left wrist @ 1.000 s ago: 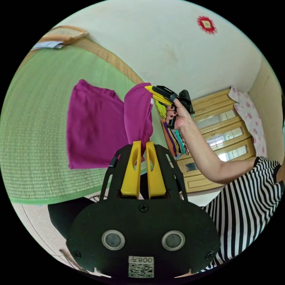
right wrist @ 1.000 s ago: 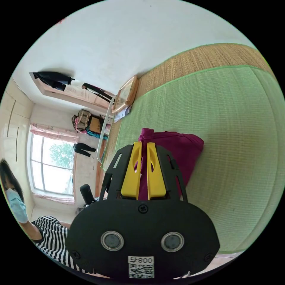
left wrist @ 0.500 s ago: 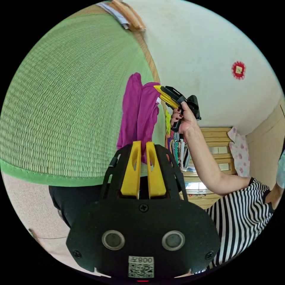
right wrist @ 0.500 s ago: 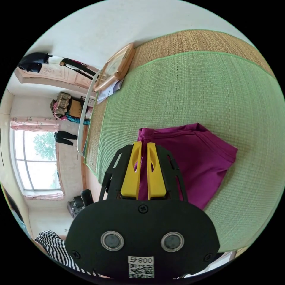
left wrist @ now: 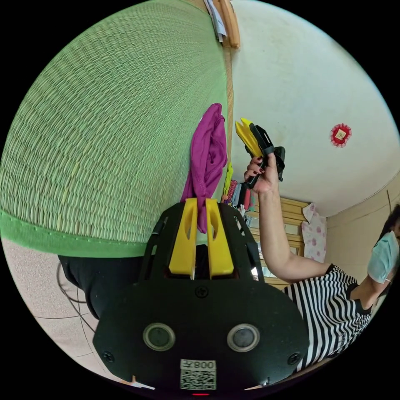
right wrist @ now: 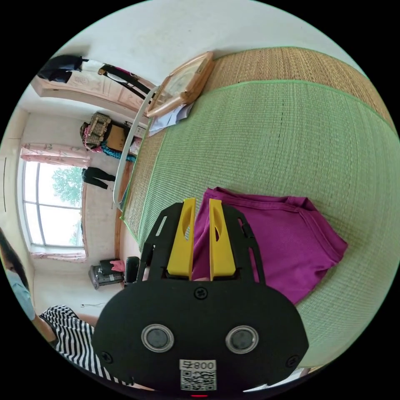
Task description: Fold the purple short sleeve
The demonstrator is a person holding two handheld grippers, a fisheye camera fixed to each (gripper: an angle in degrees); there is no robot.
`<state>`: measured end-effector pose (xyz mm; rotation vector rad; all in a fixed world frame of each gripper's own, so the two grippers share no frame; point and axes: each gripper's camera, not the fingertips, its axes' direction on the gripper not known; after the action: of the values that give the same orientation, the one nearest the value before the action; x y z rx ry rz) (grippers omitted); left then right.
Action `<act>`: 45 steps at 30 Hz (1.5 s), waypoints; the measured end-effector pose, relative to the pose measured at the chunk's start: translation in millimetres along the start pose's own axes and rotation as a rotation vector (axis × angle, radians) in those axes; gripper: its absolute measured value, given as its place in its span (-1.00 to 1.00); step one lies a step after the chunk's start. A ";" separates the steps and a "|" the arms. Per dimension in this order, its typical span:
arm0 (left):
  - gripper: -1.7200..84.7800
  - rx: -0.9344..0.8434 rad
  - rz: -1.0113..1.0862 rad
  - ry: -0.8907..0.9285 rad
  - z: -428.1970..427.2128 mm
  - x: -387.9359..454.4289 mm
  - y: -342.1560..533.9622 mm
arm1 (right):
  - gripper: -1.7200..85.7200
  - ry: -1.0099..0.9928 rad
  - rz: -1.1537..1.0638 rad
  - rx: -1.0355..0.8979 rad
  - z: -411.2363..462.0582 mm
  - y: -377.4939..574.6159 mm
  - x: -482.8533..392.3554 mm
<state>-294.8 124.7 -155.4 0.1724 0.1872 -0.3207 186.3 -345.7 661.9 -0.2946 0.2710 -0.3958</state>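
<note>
The purple short-sleeve shirt [right wrist: 283, 241] lies folded on the green woven mat [right wrist: 291, 137]. In the left gripper view the shirt [left wrist: 208, 146] looks bunched and narrow, and one edge runs down between my left gripper's [left wrist: 196, 202] yellow jaws, which are shut on it. My right gripper [right wrist: 201, 202] stands just over the shirt's near edge with its jaws slightly parted and nothing between them. In the left gripper view the right gripper [left wrist: 243, 123] is held in a hand a little to the right of the shirt, not touching it.
A wooden frame [right wrist: 183, 83] and papers lie at the mat's far end against the white wall. A pile of colourful clothes [left wrist: 239, 193] and a wooden cabinet [left wrist: 291, 216] sit beyond the mat [left wrist: 104, 125]. The person in a striped top [left wrist: 329, 300] stands at the mat's edge.
My right gripper has let go of the shirt's edge, opened and drawn slightly away. The folded-over part now rests on the mat. Both cameras have rolled.
</note>
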 end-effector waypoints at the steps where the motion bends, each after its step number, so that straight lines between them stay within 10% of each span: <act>1: -0.88 -0.003 0.005 0.000 -5.0 7.3 1.5 | -0.86 0.021 -0.017 0.006 0.5 0.9 2.1; 25: -0.83 -0.095 0.393 -0.456 20.6 162.9 -12.3 | -0.96 0.120 -0.058 -0.074 100.6 1.7 94.9; 45: -0.88 -0.076 0.348 -0.438 2.1 191.7 -5.2 | -0.95 0.094 -0.137 -0.037 114.4 22.4 120.5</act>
<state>-117.5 62.7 -194.2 0.0541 -0.2624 0.0005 336.7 -349.9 735.9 -0.3319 0.3514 -0.5413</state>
